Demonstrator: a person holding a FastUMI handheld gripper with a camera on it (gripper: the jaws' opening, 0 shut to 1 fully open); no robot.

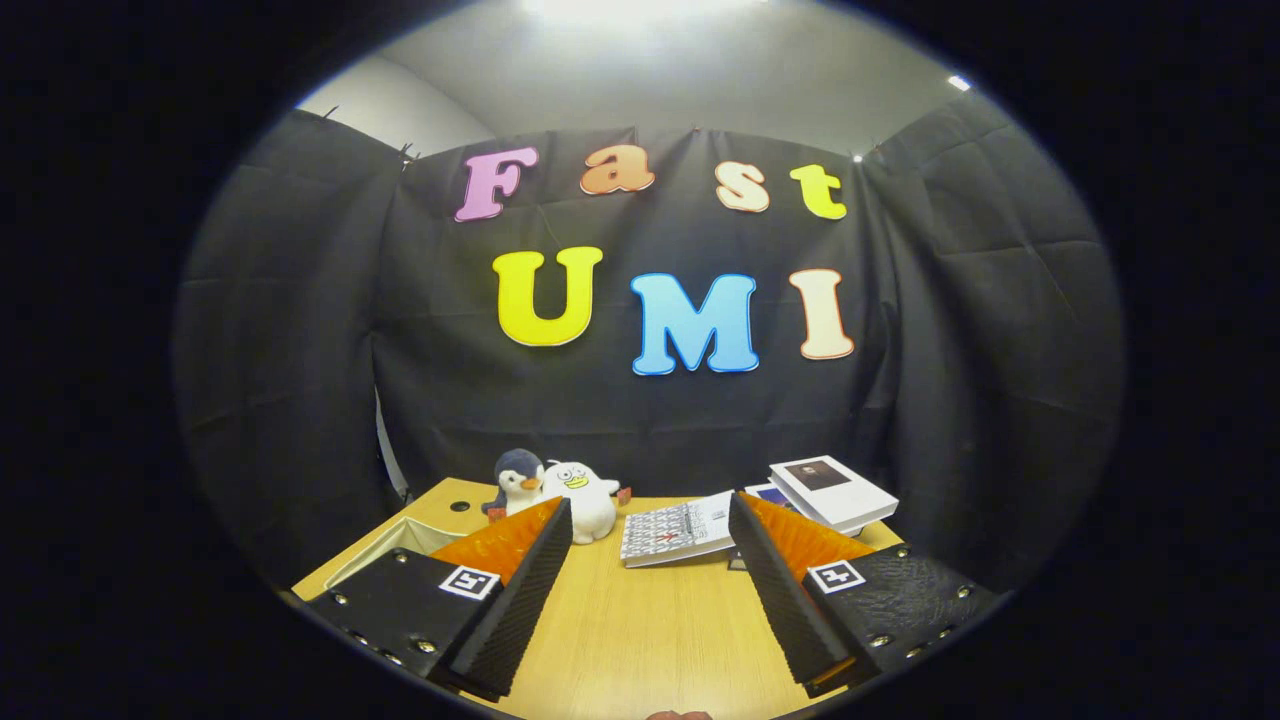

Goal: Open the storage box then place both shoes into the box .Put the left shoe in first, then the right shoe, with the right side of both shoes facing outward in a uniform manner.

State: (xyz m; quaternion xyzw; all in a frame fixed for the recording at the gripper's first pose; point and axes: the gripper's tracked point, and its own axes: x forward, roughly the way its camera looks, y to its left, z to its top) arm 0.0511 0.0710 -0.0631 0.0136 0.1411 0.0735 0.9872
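Observation:
My gripper (650,520) is held above a wooden table (650,620) with its two fingers spread wide apart and nothing between them. The left fingertip (555,520) stands in front of two plush toys. The right fingertip (745,515) stands beside a stack of books. To the left of the left finger I see part of a pale box-like rim (395,545) at the table's edge; what it is cannot be told.
Beyond the fingers a dark penguin plush (518,480) and a white plush (585,500) sit at the back of the table. A patterned book (675,532) lies flat ahead. More books (830,492) are stacked at the back right.

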